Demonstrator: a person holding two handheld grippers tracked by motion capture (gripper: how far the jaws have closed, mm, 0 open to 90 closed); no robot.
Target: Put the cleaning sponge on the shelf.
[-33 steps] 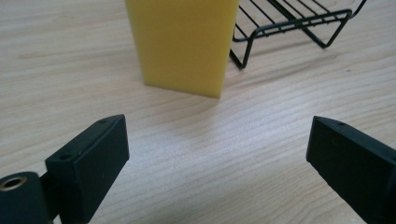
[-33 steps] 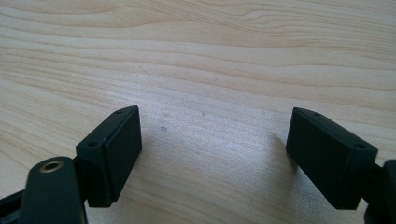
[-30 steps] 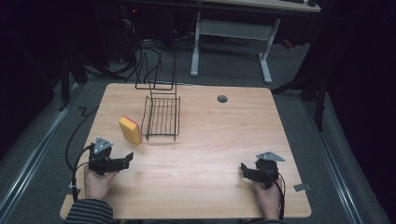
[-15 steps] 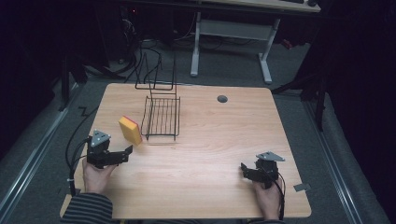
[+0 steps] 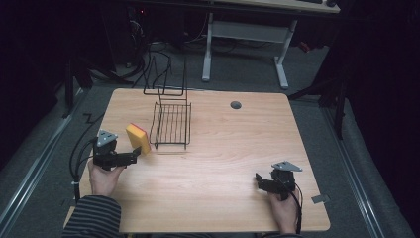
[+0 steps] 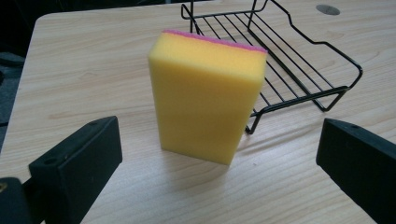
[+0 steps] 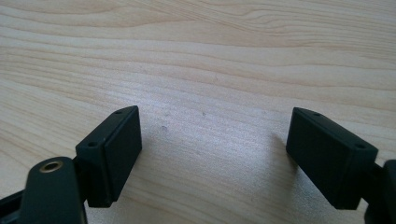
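Left gripper (image 5: 132,156) edged up closer to the sponge (image 5: 138,139) than a second ago, jaws just opened wide, nothing pinched. Sponge standing upright just ahead, beside the wire rack (image 5: 172,125). Right gripper (image 5: 261,181) unmoved, well apart from the sponge, jaws spread, empty.

The left hand (image 5: 104,176) holds the black left gripper (image 5: 132,156) pointing right; its two fingers (image 6: 74,161) have just been opening and now stand wide apart. The right hand (image 5: 282,210) holds the black right gripper (image 5: 258,179) low, pointing left, fingers (image 7: 114,149) spread wide too.
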